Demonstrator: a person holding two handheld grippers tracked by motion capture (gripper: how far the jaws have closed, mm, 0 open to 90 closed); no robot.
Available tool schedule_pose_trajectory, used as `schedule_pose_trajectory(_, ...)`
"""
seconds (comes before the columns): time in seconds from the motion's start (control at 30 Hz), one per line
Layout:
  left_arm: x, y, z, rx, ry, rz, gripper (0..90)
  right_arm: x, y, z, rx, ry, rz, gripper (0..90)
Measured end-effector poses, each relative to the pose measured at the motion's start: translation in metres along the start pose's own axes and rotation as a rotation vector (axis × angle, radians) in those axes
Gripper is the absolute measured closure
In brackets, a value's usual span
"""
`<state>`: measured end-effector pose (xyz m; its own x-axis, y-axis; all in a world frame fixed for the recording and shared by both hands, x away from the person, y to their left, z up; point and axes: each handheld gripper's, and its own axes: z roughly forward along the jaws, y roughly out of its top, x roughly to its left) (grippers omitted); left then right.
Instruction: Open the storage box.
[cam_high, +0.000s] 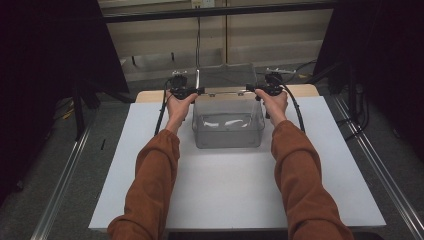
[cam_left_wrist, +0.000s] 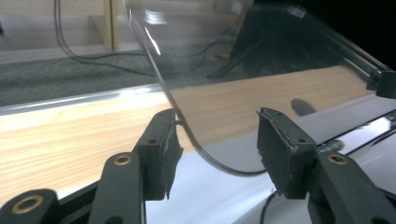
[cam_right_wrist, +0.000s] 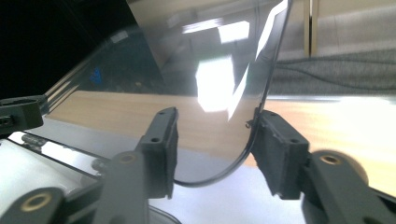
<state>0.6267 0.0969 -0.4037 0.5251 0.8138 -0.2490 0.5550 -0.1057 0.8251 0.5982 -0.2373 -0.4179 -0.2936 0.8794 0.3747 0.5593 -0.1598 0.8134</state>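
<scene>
The high view looks forward and down from above the person's side. Each gripper view sits close behind its own jaws, facing along them: both share the clear lid (cam_left_wrist: 243, 65) and the wooden table edge (cam_right_wrist: 116, 112) just beyond.

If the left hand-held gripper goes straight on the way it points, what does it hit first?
Probably the clear plastic lid of the transparent box: its rounded corner sits between the left hand-held gripper's open jaws. Depth is hard to judge.
</scene>
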Motion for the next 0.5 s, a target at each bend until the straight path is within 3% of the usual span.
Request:
schedule_pose_trajectory(0.13, 0.0038, -0.002, 0.0002, -0.014, -0.028, -0.038, 46.8, 0.0009, -0.0023, 0.0015, -0.023, -0.009, -0.002, 48.2)
schedule_pose_trajectory(0.23, 0.0025, -0.0017, 0.0004, -0.016, -0.02, -0.022, 46.2, 0.0, -0.0026, 0.0021, -0.018, -0.008, 0.006, 46.9)
schedule_pose_trajectory(0.4, 0.0022, -0.003, 0.0019, -0.034, -0.021, -0.019, 44.5, 0.0014, -0.0032, 0.0025, -0.019, -0.047, -0.021, 41.1)
schedule_pose_trajectory(0.43, 0.0019, -0.0035, 0.0023, -0.043, -0.037, -0.019, 45.1, 0.0016, -0.0033, 0.0027, -0.018, -0.052, -0.025, 40.7)
schedule_pose_trajectory(0.5, -0.0001, -0.0046, 0.0042, -0.056, -0.027, -0.009, 44.3, 0.0007, -0.0046, 0.0033, -0.027, -0.015, -0.006, 39.9)
